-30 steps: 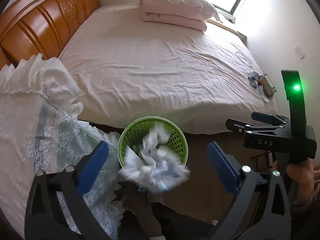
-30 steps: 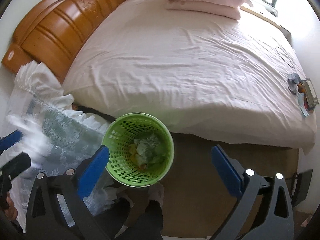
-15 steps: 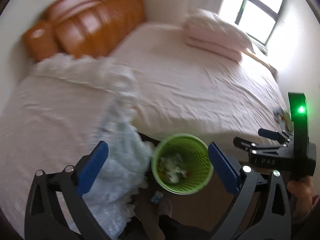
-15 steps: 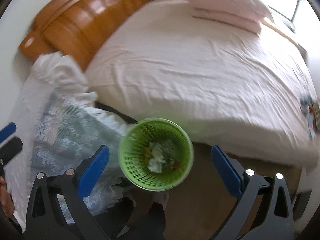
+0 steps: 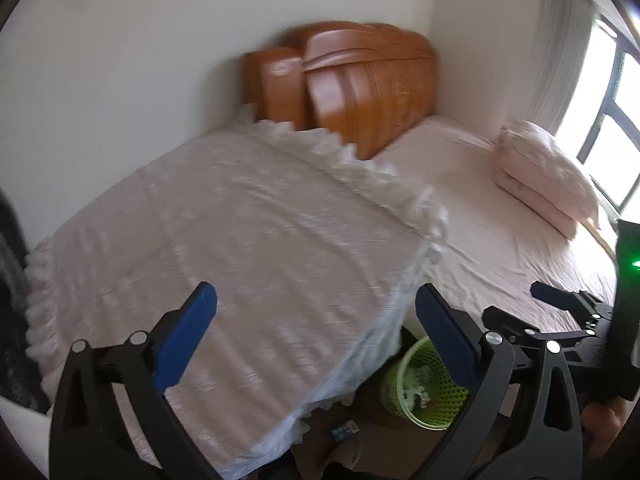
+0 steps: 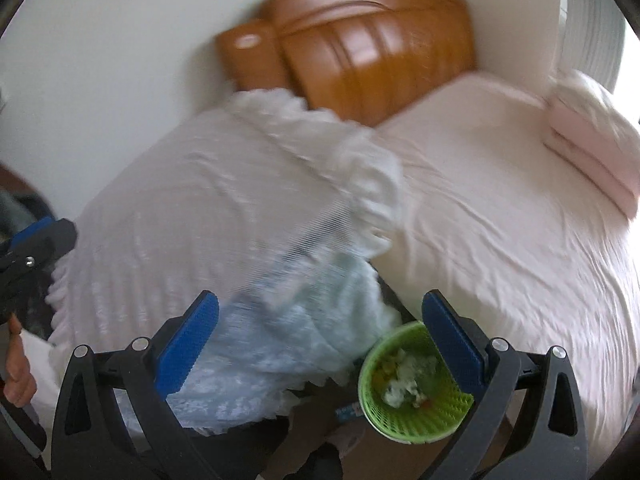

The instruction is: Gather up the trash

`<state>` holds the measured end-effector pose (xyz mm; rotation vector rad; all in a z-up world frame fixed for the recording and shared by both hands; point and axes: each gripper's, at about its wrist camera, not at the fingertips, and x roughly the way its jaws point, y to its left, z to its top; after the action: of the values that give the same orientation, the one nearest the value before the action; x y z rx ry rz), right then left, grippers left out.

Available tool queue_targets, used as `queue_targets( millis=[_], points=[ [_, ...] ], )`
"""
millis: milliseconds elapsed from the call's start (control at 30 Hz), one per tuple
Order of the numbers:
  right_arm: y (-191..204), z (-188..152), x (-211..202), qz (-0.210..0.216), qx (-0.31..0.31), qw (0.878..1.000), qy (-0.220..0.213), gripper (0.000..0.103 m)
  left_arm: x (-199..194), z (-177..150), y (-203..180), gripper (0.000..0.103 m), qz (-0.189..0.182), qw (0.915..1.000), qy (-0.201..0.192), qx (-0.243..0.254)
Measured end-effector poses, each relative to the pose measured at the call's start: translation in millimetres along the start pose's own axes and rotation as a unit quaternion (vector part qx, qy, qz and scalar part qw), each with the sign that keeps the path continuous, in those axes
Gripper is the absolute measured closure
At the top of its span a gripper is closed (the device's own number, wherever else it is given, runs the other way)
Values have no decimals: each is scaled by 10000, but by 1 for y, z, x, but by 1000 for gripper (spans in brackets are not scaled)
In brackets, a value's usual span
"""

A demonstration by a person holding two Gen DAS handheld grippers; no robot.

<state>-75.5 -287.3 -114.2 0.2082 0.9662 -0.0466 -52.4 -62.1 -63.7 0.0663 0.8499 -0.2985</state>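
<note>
Lime-green perforated basket [image 6: 416, 412] holding white and yellowish crumpled scraps [image 6: 404, 384]. Blue ribbed pads [image 5: 184, 344] on black gripper frames, same on the other gripper [image 6: 188, 344]. White lace-patterned frilled cover [image 5: 240, 248] over the table. Pale pink sheet [image 6: 500, 216] and pale pink pillows [image 5: 548, 176]. Glossy orange-brown wooden headboard [image 6: 368, 48]. Off-white wall [image 5: 140, 60]. Green indicator light [image 5: 636, 264].

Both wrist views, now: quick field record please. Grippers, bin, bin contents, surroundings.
left gripper: open, empty
right gripper: open, empty
green basket: on floor between frilled white cover and bed
bin contents: crumpled white trash, some yellow bits
bed extras: folded pink bedding, wooden headboard
image quality: motion-blurred
</note>
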Motion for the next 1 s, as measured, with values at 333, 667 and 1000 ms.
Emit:
queue_targets(
  millis=[333,667,1000],
  points=[
    [79,53,-47,248,-880,9918,-896,2,-58,33,43,8,847,9917,-935,-245],
    [116,88,-78,469,-1093,9823,-1446,2,-78,54,63,8,1025,9866,-1126,-579],
    [124,94,-85,447,-1076,9843,-1330,2,-68,58,75,8,870,9886,-985,-733]
  ],
)
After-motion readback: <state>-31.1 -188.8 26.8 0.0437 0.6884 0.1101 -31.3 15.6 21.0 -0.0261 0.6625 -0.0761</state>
